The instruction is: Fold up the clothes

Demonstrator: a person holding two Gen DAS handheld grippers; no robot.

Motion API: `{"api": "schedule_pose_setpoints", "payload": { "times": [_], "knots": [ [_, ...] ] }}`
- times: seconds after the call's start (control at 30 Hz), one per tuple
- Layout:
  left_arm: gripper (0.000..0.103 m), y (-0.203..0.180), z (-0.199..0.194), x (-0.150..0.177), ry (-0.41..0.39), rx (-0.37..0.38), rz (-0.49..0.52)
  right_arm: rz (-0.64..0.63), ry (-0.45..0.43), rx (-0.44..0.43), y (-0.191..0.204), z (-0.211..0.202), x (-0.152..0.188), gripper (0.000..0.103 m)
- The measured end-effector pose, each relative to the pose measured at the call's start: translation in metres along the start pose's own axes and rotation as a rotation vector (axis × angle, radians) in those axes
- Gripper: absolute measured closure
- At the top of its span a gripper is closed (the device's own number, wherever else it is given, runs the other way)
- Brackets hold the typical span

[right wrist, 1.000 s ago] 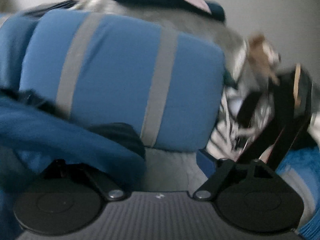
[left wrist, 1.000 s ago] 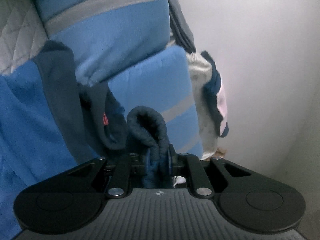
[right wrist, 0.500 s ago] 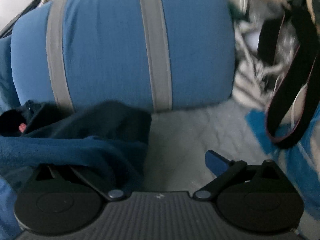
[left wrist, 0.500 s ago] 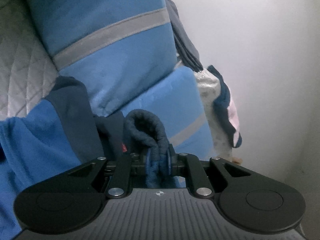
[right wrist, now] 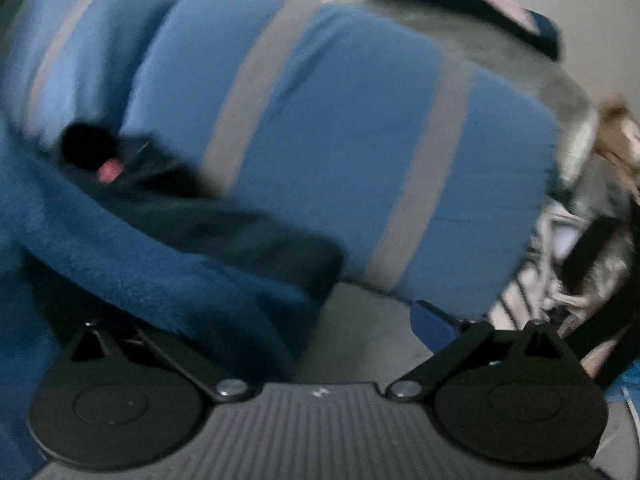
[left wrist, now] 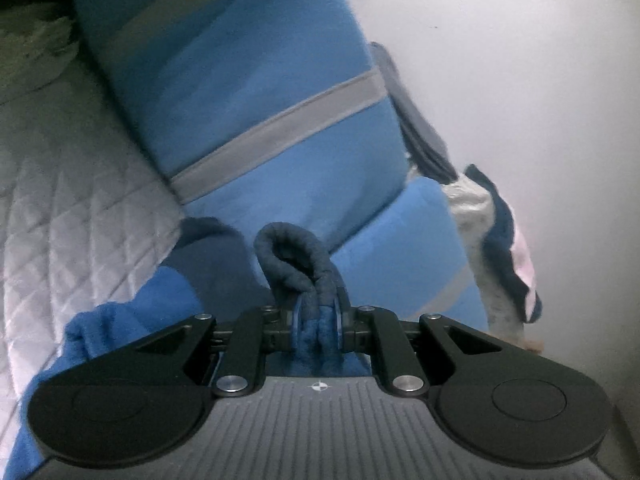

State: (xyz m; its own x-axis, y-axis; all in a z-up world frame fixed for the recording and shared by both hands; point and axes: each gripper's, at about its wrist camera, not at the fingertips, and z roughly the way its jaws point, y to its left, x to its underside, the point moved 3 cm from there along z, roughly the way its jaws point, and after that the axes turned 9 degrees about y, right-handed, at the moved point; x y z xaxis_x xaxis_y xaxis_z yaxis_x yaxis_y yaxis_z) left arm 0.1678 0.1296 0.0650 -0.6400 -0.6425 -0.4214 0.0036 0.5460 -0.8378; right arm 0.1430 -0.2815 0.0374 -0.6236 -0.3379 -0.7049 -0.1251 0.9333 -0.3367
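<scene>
My left gripper (left wrist: 316, 316) is clamped tight on a bunched navy edge of the blue fleece garment (left wrist: 120, 328), the cloth looping up in a roll just above the pads. My right gripper (right wrist: 320, 320) stands wide: its right finger (right wrist: 434, 322) shows bare, while the left one is buried under a fold of the same fleece (right wrist: 152, 264), so it grips nothing that I can see. The garment hangs and drapes between the two grippers, over the quilted grey bed cover (left wrist: 68, 216) and right up against the blue cushions with grey stripes (right wrist: 352, 152).

As I judge it, I am carrying one edge of the fleece to make a fold, though the pictures do not settle which fold this is. To do it well I keep the left pinch firm, since fleece is thick and springy and a rolled hem can creep out of the pads. I want the right gripper to take a matching edge, not a loose middle fold, so the two held points stay level and the cloth hangs flat. The right view is blurred, so I slow down before closing. I also keep clear of the cushions and the heap of other clothes (right wrist: 560, 240) at the right, where the black strap (right wrist: 592, 248) could snag.
</scene>
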Motion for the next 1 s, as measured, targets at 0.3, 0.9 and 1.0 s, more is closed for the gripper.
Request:
{"api": "schedule_pose_setpoints", "payload": {
  "times": [0.3, 0.9, 1.0],
  "knots": [
    [0.088, 0.003, -0.005, -0.002, 0.006, 0.056, -0.025, -0.157, 0.089, -0.041, 0.009, 0.012, 0.041, 0.000],
    [0.088, -0.007, 0.013, 0.016, 0.123, -0.009, 0.082, 0.348, 0.093, 0.003, -0.098, 0.011, 0.012, 0.000],
    [0.088, -0.007, 0.024, 0.027, 0.173, -0.025, 0.104, 0.347, 0.184, -0.018, -0.101, 0.032, 0.028, 0.000]
  ]
}}
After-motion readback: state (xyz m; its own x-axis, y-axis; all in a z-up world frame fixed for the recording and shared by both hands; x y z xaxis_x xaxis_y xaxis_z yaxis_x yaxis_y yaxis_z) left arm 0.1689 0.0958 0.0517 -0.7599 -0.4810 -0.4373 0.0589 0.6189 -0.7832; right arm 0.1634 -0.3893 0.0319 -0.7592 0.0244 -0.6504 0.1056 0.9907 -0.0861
